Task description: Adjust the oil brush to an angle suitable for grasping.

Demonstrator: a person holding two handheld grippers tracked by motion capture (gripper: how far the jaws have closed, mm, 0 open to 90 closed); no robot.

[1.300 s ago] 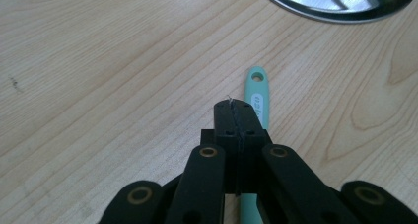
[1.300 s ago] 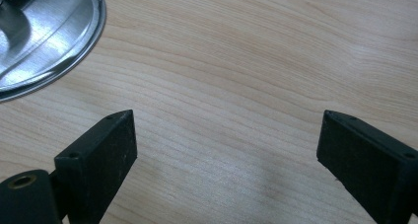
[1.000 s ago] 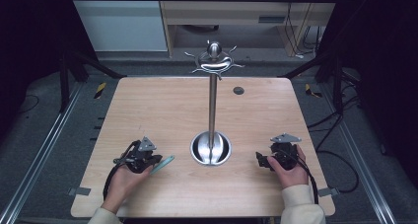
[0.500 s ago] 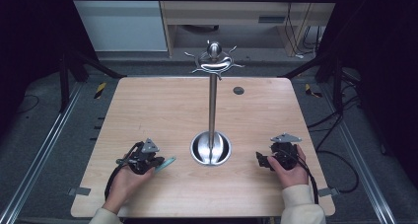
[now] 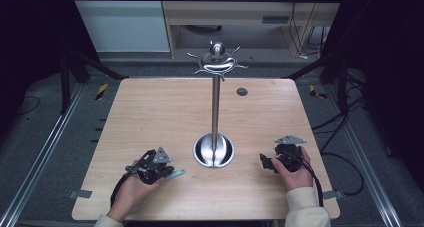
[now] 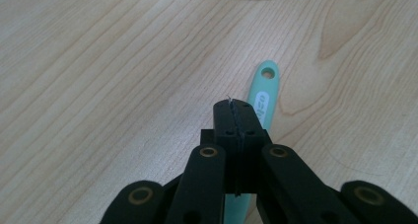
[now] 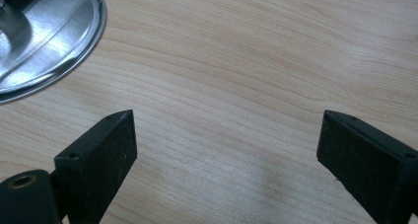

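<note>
The left gripper (image 5: 156, 171) was seen with its jaws pressed fully together, and whether the mint-green handled utensil (image 6: 263, 98) was actually pinched could not be told: in the left gripper view the handle passed beneath the closed jaws and emerged ahead of them, slightly to their right, its holed end pointing away toward the round steel base (image 5: 214, 150) of the hook stand (image 5: 216, 107). The utensil's long axis was thus laid nearly in line with the jaws, lying flat on the wooden table (image 5: 150, 112) or held just above it. The right gripper (image 5: 267, 162) was held with its jaws spread wide over bare wood, nothing between them, the base being off to its left. The utensil was judged far nearer the left hand (image 5: 131, 192), so any lift toward the stand's hooks (image 5: 217, 62) would fall to that side.
</note>
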